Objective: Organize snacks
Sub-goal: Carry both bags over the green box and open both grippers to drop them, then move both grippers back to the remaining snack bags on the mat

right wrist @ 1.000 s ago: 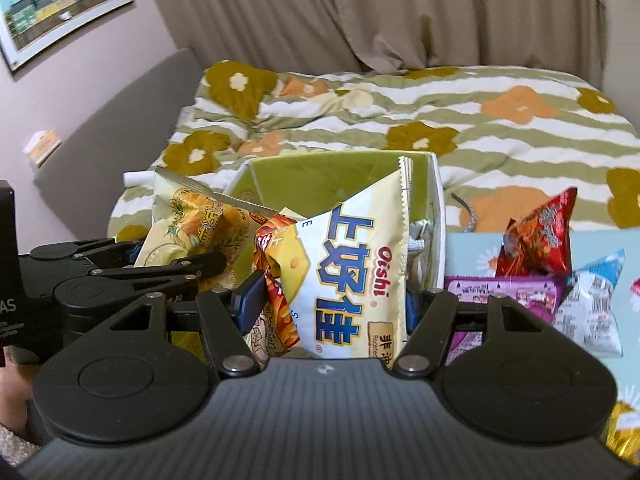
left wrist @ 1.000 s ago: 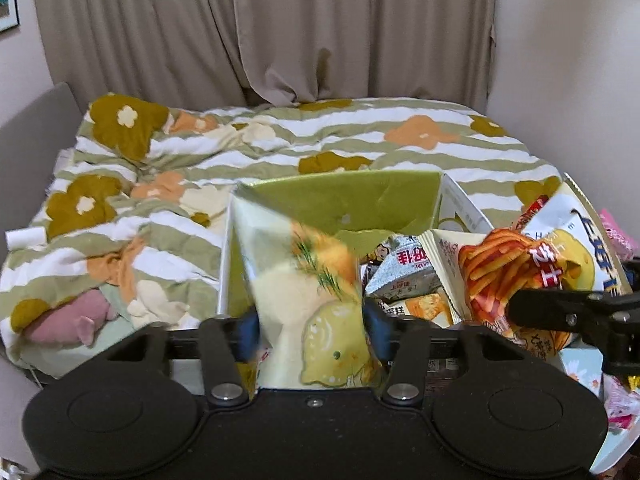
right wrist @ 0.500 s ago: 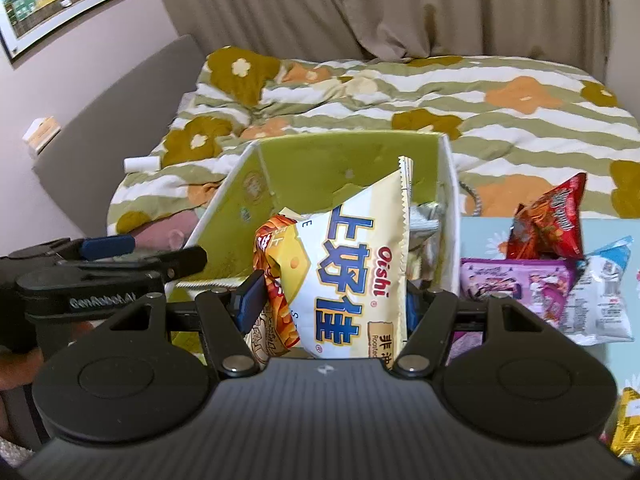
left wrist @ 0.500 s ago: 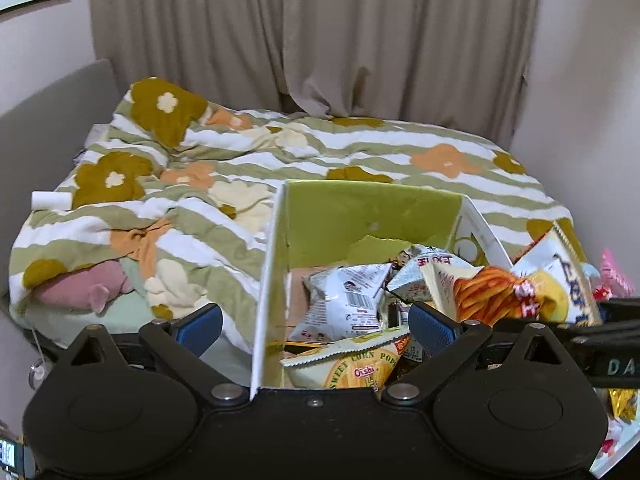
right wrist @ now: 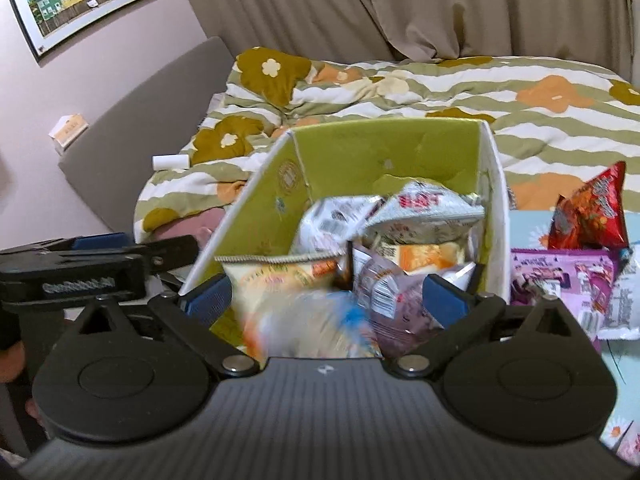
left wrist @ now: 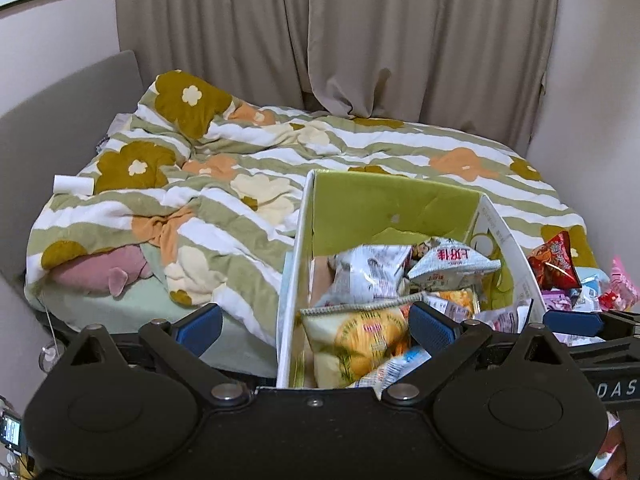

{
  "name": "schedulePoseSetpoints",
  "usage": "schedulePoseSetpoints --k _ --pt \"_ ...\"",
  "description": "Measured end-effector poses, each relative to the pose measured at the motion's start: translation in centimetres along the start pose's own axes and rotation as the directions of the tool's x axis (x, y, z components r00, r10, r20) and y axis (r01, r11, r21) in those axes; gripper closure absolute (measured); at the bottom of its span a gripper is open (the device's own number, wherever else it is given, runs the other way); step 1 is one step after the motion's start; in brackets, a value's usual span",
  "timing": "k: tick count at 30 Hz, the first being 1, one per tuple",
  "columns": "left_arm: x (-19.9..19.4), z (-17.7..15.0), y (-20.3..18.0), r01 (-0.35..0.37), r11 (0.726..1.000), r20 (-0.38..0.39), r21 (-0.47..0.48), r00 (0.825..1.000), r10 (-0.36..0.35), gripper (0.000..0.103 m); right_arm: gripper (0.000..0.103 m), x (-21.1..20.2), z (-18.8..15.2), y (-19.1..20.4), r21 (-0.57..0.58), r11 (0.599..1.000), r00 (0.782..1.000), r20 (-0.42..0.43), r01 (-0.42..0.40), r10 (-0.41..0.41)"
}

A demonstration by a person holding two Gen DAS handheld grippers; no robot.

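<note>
Over the near end of the green-lined box [left wrist: 394,204], left gripper [left wrist: 316,326] jaws spread wide, nothing between the blue pads [left wrist: 430,324]; left pad sits outside the box's left wall, right pad over the contents. Right gripper [right wrist: 326,294] also wide open and empty, both blue pads [right wrist: 444,294] above the box's near end; its arm also shows at the right edge of the left wrist view, just right of the box.

Inside the box [right wrist: 384,148]: yellow corn-snack bag [left wrist: 356,338] lies flat at the near-left, serrated edge up. Blurred pale bag with orange and blue print [right wrist: 308,324] sits at the very near edge under the right gripper, too smeared to read. White bag with red characters [left wrist: 452,266] rests toward the far-right of the box, grey-white printed bag [left wrist: 366,274] just left of it, small orange-and-white pack [right wrist: 420,256] below them, purple-grey pouch [right wrist: 384,292] near-right.

Right of the box, outside it: red chip bag [right wrist: 592,212] upright, touching the purple snack pack [right wrist: 560,276] lying in front of it, both on a light blue surface [right wrist: 528,228]. Pink wrapper [left wrist: 622,290] further right, partly cut off.

Behind and left of the box: striped flower quilt [left wrist: 224,184] on the bed, pink plush [left wrist: 100,272] tucked under its near-left edge, white roll [left wrist: 74,184] at the far-left. Beige curtains [left wrist: 400,40] behind the bed; framed picture of houses [right wrist: 84,0] on the wall left of them.
</note>
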State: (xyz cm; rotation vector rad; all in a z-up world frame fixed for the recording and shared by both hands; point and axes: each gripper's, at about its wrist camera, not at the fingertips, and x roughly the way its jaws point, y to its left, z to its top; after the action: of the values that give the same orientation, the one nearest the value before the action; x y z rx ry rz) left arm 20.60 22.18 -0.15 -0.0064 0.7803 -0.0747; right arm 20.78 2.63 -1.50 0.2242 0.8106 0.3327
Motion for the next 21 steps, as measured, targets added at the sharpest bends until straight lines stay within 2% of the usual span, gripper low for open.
schedulePoseSetpoints --k 11,21 --pt "-1.0 -0.6 -0.4 0.042 0.999 0.013 0.016 0.999 -0.043 0.002 0.000 -2.1 -1.3 0.0 0.019 0.999 0.998 0.040 0.038 -0.038" --pt "-3.3 -0.2 -3.5 0.121 0.989 0.070 0.082 0.989 -0.127 0.002 0.000 -6.9 -1.5 -0.9 0.065 0.992 0.986 0.118 0.109 -0.116"
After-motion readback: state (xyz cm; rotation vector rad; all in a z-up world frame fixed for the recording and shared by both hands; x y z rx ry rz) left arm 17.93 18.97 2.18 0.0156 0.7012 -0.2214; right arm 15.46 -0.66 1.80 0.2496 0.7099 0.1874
